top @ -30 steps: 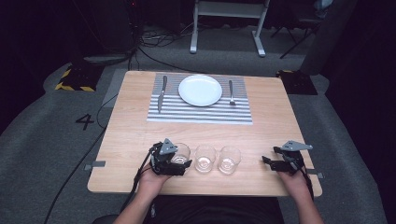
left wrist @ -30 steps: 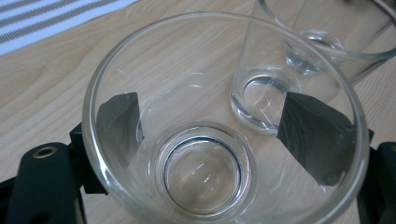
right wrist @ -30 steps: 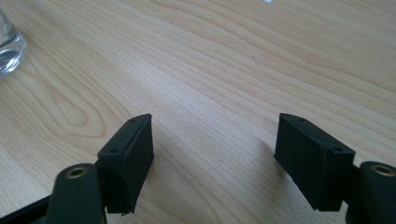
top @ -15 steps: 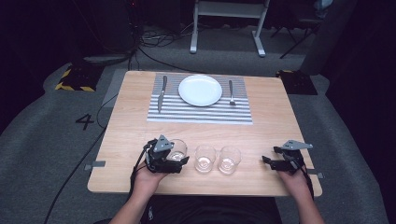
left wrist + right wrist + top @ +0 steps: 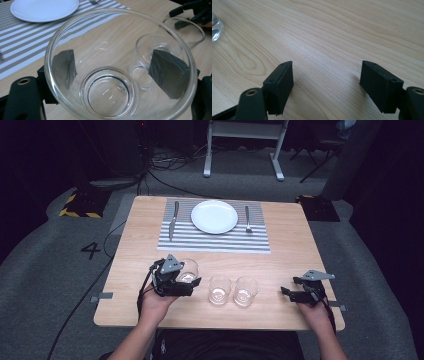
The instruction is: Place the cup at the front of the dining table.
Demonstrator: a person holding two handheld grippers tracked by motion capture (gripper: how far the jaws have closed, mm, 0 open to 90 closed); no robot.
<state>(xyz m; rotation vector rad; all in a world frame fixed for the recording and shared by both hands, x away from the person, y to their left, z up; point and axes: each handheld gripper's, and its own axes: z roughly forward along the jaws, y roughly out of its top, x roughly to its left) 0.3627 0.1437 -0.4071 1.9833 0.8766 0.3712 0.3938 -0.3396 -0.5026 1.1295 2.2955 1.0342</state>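
Glass [image 5: 188, 270] sits between your left gripper's [image 5: 192, 281] jaws, one pad pressed on each side of its wall. Two more glasses [image 5: 232, 290] stand just beside it, near the table's [image 5: 290, 270] front edge. Your right gripper [image 5: 287, 291] rests near the right edge, jaws wide apart and empty, bare wood ahead.

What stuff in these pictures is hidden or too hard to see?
- Left gripper: in the high view its grey plate covers the jaws; in the left gripper view the glass blurs them, so real contact is unclear.
- Middle glass: seen only through the held glass, warped.
- Far glass: cut by the right edge.
- Knife and fork: too small for detail.
- Right gripper: a glass is cut by the left edge.
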